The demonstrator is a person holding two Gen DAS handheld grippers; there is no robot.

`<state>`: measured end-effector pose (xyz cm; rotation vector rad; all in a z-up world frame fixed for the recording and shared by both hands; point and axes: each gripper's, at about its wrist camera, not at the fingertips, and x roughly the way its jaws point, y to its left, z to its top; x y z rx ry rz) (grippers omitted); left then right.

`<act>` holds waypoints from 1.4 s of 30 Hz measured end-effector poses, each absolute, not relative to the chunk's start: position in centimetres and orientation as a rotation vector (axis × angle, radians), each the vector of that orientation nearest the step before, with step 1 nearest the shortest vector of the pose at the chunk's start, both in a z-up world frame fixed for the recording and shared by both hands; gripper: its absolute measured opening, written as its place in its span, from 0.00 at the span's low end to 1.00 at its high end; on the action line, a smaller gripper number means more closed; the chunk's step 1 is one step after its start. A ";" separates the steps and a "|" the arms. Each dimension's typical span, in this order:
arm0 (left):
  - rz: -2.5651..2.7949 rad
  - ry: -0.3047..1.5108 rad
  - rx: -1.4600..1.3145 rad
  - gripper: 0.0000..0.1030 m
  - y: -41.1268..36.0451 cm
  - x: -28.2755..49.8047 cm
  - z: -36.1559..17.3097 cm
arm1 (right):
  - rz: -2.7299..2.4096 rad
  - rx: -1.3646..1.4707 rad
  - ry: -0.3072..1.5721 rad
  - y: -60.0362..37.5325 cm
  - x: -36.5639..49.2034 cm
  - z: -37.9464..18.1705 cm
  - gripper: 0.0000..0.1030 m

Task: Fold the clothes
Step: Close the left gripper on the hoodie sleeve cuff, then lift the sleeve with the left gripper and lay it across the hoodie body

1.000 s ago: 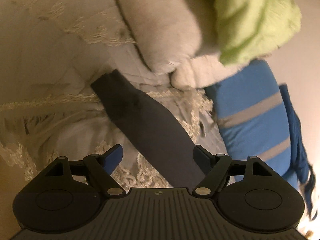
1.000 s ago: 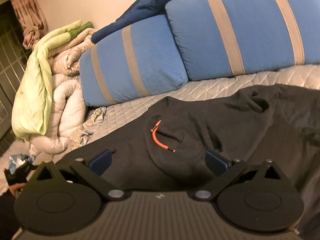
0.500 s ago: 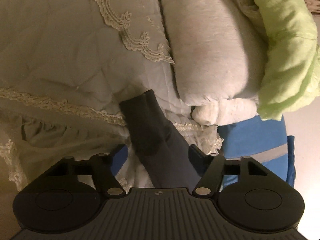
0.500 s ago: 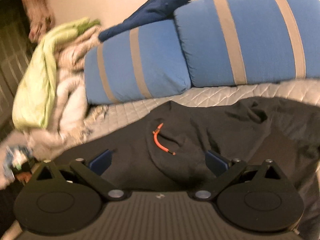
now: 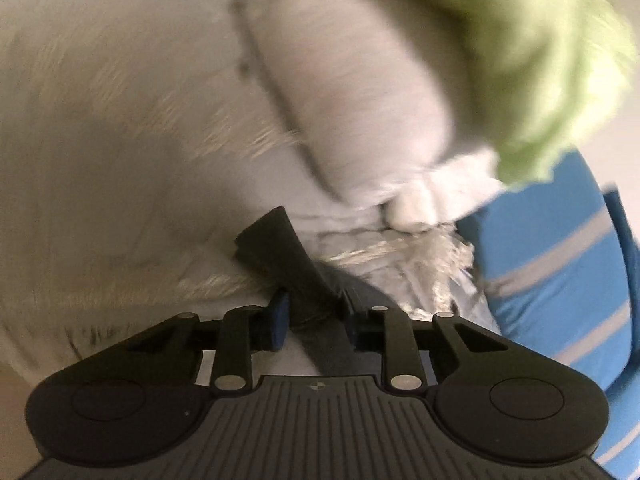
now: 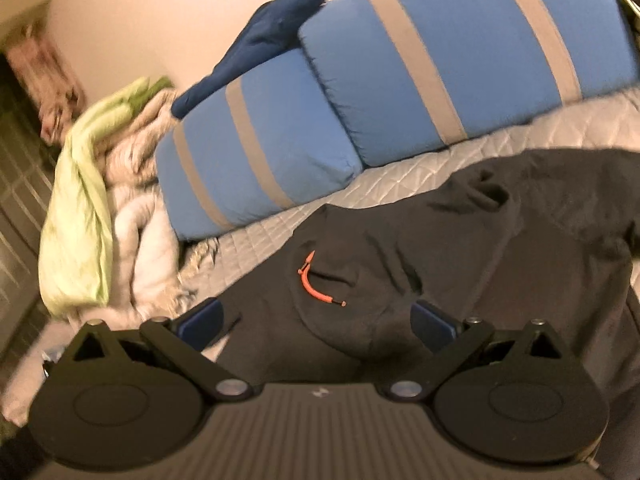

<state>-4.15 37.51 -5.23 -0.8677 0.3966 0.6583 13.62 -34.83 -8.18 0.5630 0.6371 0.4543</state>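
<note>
Left claw point(image 5: 314, 316) pinches the dark sleeve point(image 5: 280, 248); right claw point(image 6: 316, 320), wide open, hovers over the hoodie point(image 6: 460, 280).

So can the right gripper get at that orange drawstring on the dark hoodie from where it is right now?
Probably yes. The right gripper is open just above the dark hoodie, and the orange drawstring lies exposed on the fabric a little ahead of the gap between its fingers, with nothing covering it.

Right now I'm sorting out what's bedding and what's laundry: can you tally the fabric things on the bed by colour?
Black hoodie: 1
Blue striped pillows: 2
Navy garment: 1
Green blanket: 1
Beige comforter: 1
Total: 6
</note>
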 end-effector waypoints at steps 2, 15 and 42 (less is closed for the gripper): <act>0.628 0.402 -0.796 0.26 36.4 -3.3 -3.7 | 0.449 0.592 0.635 -35.3 13.6 -8.4 1.00; 0.454 0.453 -0.548 0.26 27.7 3.6 1.4 | 0.423 0.532 0.627 -34.5 13.4 -8.2 1.00; 0.093 0.479 -0.389 0.25 13.7 13.5 4.3 | 0.420 0.519 0.629 -34.4 13.4 -8.4 1.00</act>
